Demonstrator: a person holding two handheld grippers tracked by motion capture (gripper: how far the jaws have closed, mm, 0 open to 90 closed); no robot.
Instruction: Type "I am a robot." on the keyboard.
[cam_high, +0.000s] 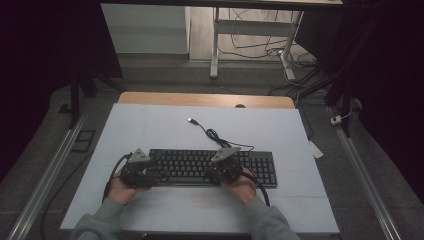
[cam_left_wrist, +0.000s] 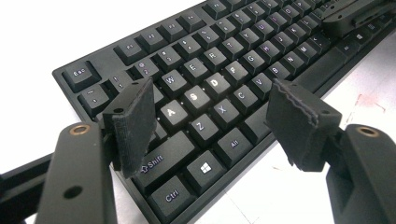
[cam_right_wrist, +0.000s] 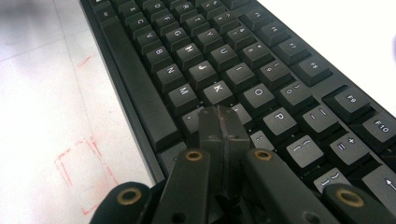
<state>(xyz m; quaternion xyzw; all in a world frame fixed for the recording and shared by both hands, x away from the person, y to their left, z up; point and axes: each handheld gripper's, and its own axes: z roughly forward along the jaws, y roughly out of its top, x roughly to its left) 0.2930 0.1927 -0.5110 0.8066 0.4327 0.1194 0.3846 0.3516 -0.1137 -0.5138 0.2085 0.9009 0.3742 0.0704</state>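
Hovering over the stiff, light keyboard (cam_high: 212, 167), left tongs (cam_left_wrist: 212, 123) gape wide, right tongs (cam_right_wrist: 219, 135) pinched together; lift by its edges.

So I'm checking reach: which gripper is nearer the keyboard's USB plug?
Right. The right gripper sits mid-keyboard, below the USB plug; the left gripper is at the keyboard's left end, farther.

The high view is looking dim, its edges sinking into black. In both gripper views the table (cam_left_wrist: 56, 28) is blowing out to white glare, while the keyboard (cam_right_wrist: 219, 60) is blurring toward its far end.
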